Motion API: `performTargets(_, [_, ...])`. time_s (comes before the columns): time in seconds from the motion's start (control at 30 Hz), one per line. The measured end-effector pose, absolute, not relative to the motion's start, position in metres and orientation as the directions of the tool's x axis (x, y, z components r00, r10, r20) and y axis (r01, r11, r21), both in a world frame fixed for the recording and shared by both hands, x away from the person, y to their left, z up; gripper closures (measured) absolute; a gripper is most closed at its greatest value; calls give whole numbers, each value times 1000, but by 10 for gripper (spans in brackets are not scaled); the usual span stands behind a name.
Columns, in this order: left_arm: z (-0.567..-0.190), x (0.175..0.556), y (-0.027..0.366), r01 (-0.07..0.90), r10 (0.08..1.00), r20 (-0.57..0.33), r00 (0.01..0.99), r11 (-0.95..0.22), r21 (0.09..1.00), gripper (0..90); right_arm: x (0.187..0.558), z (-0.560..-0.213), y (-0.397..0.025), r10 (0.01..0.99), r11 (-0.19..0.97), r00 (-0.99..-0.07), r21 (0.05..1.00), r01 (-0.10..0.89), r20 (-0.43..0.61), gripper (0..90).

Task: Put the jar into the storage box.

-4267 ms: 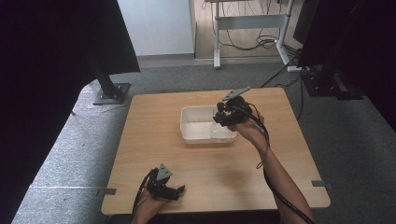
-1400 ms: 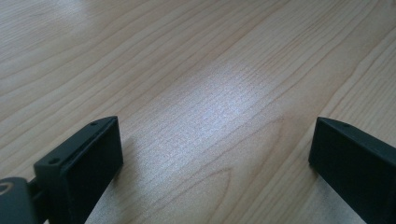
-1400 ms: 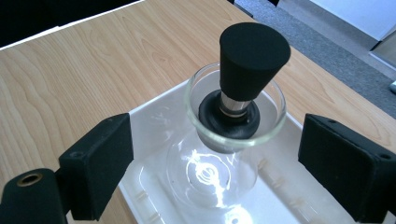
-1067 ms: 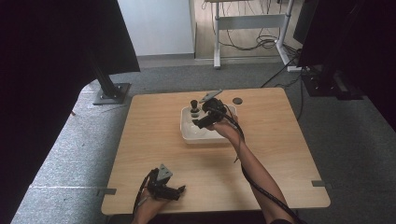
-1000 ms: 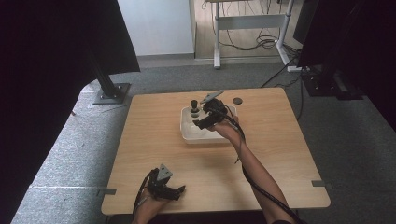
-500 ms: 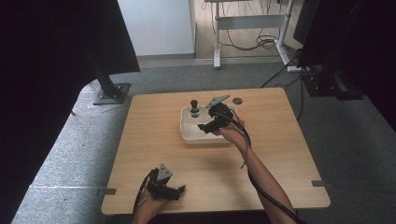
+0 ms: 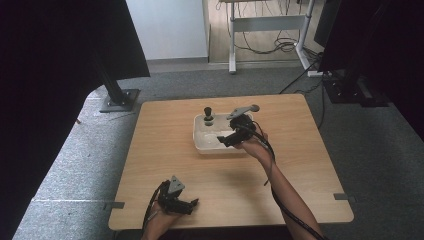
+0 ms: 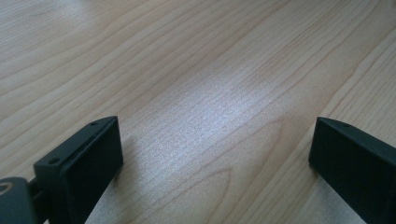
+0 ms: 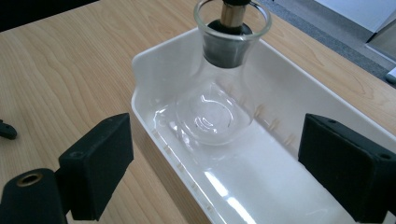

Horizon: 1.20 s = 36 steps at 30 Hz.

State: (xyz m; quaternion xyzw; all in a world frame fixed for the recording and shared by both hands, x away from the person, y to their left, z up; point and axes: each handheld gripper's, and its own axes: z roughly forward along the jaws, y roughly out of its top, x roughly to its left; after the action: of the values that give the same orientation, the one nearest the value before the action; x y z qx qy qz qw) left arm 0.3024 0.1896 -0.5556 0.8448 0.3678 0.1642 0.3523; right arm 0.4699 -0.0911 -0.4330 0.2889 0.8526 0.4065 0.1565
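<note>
Toward the far middle of the wooden desk [image 7: 280, 165] sits a white plastic tray [image 7: 202, 144], long and shallow, with bare wood on every side of it. Upright at its far left end stands a clear glass flask [image 9: 218, 103] with a dark stopper [image 9: 229, 41] in its neck; in the high view the flask [image 7: 208, 118] rises just above the tray's rim. From the right gripper view the flask's round base rests on the tray floor close to the end wall, and the rest of the tray floor toward the camera lies bare and glossy.

The right tool [image 7: 231, 139] hovers over the near right part of the tray, apart from the flask, its jaws spread wide with nothing between them. In its own view the right tool [image 9: 233, 158] straddles the tray's width, one jaw outside the near wall, the other over the far wall.

Near the front edge of the desk, well apart from the tray, the left tool [image 7: 186, 205] lies low over the wood. In its own view the left tool [image 8: 212, 149] has its jaws wide apart, gripping nothing, just above plain grain. A broad stretch of open desk separates the two tools. Grey carpet [image 7: 90, 150] surrounds the desk.
</note>
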Motion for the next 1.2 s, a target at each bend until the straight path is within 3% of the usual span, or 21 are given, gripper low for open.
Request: performTargets(1.2, [-556, 302, 190, 506, 737, 19, 675, -482, 715, 25, 434, -457, -133, 629, 499, -777, 780, 377, -27, 93])
